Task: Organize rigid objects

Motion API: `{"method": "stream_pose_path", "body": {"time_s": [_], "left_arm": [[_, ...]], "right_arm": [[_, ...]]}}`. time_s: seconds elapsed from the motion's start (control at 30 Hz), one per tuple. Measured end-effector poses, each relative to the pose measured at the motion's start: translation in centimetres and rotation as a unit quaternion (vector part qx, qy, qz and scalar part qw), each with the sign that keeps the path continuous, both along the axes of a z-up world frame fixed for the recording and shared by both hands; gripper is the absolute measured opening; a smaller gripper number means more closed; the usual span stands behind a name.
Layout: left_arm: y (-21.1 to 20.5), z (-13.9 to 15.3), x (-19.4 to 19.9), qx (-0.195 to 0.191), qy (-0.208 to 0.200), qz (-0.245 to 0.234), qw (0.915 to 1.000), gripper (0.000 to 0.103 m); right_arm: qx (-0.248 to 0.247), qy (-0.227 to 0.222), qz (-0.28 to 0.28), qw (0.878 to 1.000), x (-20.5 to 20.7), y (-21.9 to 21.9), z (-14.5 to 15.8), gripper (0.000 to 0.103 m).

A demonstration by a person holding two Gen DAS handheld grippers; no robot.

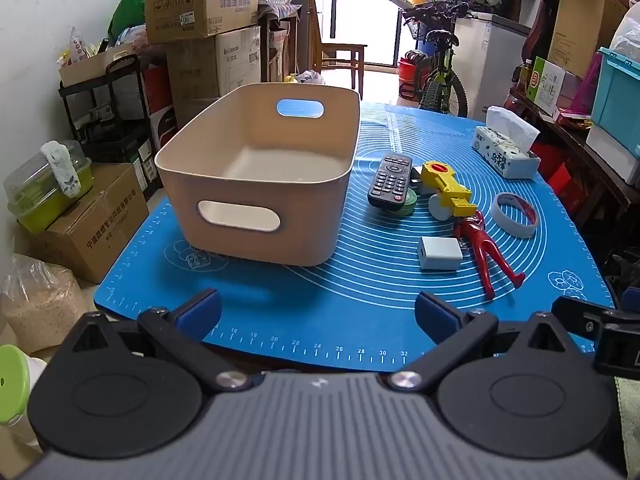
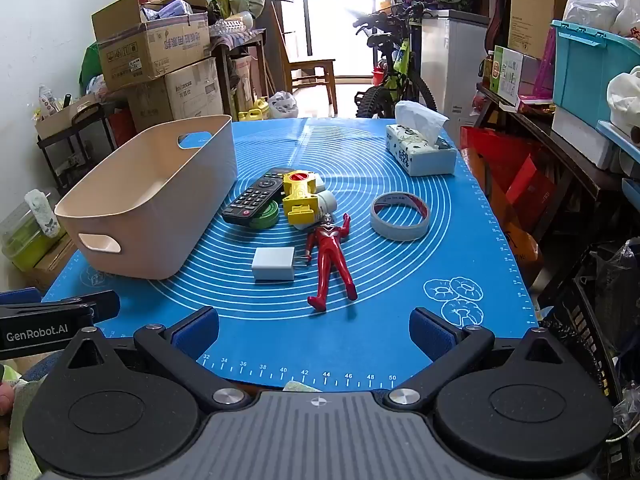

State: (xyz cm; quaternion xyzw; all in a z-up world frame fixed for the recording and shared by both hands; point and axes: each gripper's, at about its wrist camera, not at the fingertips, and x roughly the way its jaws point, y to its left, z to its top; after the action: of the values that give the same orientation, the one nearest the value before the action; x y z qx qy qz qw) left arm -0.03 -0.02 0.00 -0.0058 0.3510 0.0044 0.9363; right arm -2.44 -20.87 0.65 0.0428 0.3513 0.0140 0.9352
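Note:
A beige bin (image 1: 256,216) (image 2: 160,208) stands empty on the blue mat (image 1: 360,304) (image 2: 360,320), left of a cluster of objects. The cluster holds a black remote (image 1: 390,180) (image 2: 256,198) lying on a green tape roll (image 1: 406,205) (image 2: 272,214), a yellow toy (image 1: 448,190) (image 2: 299,196), a white charger block (image 1: 439,254) (image 2: 274,264), a red figure (image 1: 486,252) (image 2: 330,256) and a grey tape ring (image 1: 516,214) (image 2: 400,216). My left gripper (image 1: 318,314) is open over the mat's near edge. My right gripper (image 2: 314,330) is open too, just short of the figure's feet.
A tissue box (image 1: 506,152) (image 2: 420,148) sits at the mat's far right. Cardboard boxes (image 1: 200,0), a bicycle (image 1: 436,68) and shelves with bins (image 2: 580,76) crowd around the table. The other gripper's black body (image 2: 48,324) shows at the right wrist view's left edge.

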Motion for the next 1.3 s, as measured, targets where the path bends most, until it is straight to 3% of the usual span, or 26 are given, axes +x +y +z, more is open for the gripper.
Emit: {"method": "stream_pose_path", "body": {"time_s": [1.3], "left_arm": [[-0.07,0.01,0.01,0.002,0.005,0.001,1.0,0.101]], "right_arm": [[-0.002,0.0,0.0,1.0,0.1,0.05,-0.12,0.101]]}}
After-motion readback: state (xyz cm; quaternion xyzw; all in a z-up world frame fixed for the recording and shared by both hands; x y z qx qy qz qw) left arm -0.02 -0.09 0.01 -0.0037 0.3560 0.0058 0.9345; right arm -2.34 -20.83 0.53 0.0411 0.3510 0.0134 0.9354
